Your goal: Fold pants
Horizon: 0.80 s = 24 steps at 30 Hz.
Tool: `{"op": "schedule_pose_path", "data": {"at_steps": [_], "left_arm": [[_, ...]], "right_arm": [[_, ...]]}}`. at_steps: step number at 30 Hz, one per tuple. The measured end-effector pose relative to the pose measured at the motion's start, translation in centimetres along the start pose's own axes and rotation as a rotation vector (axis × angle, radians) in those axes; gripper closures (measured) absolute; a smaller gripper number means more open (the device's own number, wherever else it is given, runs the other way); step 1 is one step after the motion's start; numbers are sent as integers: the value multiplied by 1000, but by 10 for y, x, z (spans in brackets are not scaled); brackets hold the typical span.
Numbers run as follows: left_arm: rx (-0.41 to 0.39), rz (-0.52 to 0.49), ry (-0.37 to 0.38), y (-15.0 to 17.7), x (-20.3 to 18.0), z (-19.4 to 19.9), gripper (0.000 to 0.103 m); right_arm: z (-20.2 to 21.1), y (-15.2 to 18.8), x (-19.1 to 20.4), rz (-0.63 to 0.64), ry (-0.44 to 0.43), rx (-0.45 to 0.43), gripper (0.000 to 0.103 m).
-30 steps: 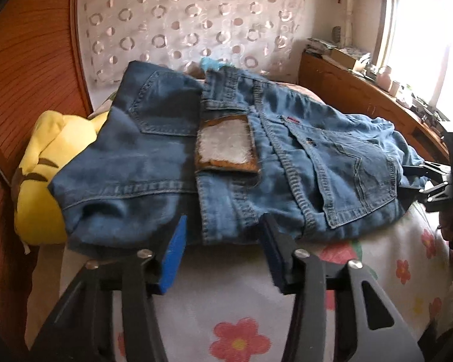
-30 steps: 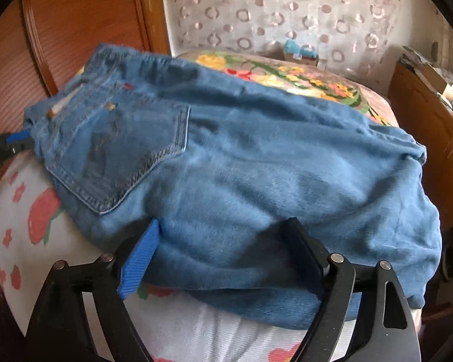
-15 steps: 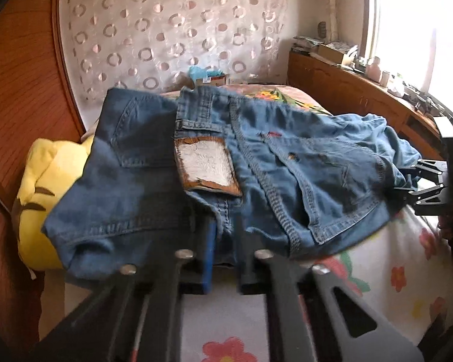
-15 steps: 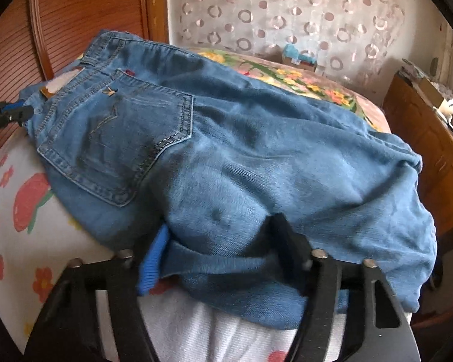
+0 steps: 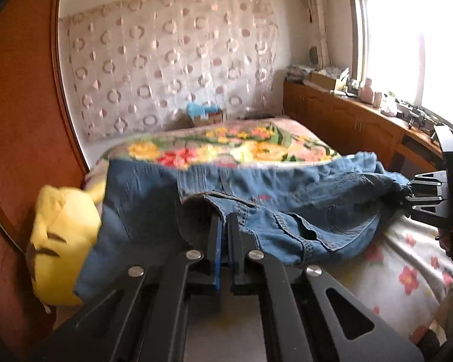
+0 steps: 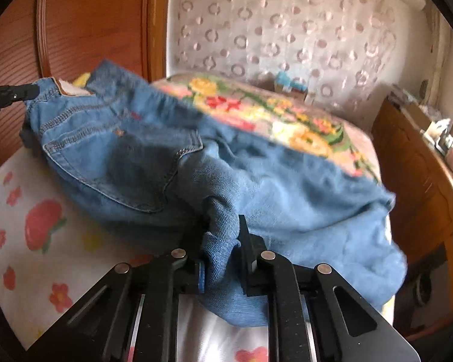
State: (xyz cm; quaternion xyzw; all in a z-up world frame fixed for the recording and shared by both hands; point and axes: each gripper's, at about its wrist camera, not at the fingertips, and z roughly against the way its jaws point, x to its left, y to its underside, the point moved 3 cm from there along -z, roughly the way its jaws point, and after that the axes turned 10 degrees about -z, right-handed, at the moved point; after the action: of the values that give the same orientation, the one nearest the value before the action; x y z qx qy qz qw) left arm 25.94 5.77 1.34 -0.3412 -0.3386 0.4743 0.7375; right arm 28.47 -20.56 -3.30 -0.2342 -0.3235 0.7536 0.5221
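Observation:
The blue jeans [image 5: 287,199] lie folded across the bed. My left gripper [image 5: 225,220] is shut on the jeans' waistband edge and lifts it off the sheet. My right gripper [image 6: 223,226] is shut on a bunch of the jeans [image 6: 287,205] at the leg side near edge, raised too. The right gripper also shows at the right edge of the left wrist view [image 5: 404,196], and the left gripper's tip shows at the left of the right wrist view [image 6: 34,90], at the waistband.
A yellow plush pillow [image 5: 60,241] lies at the left under the jeans. The bed has a white flowered sheet [image 6: 30,211] and a floral blanket [image 5: 226,147] behind. A wooden headboard [image 5: 21,120] stands left, a wooden cabinet [image 5: 362,126] with clutter right.
Both grippers went from open to shut on the jeans' near edge. They have lifted the denim, and the cloth now bunches and rises off the sheet.

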Motion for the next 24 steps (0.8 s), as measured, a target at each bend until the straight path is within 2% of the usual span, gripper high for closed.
{"op": "schedule_pose_path", "data": {"at_steps": [6, 12, 17, 24], "left_arm": [[-94, 3, -33, -34, 13, 30, 103], [-162, 13, -77, -45, 33, 70, 103], [-176, 21, -101, -21, 41, 106, 103], [-120, 59, -111, 44, 46, 142, 103]], "right_arm": [[37, -24, -1, 10, 10, -70, 92], [83, -34, 16, 19, -26, -123, 92], [111, -18, 47, 44, -78, -114, 93], [130, 26, 84, 31, -146, -73, 92]]}}
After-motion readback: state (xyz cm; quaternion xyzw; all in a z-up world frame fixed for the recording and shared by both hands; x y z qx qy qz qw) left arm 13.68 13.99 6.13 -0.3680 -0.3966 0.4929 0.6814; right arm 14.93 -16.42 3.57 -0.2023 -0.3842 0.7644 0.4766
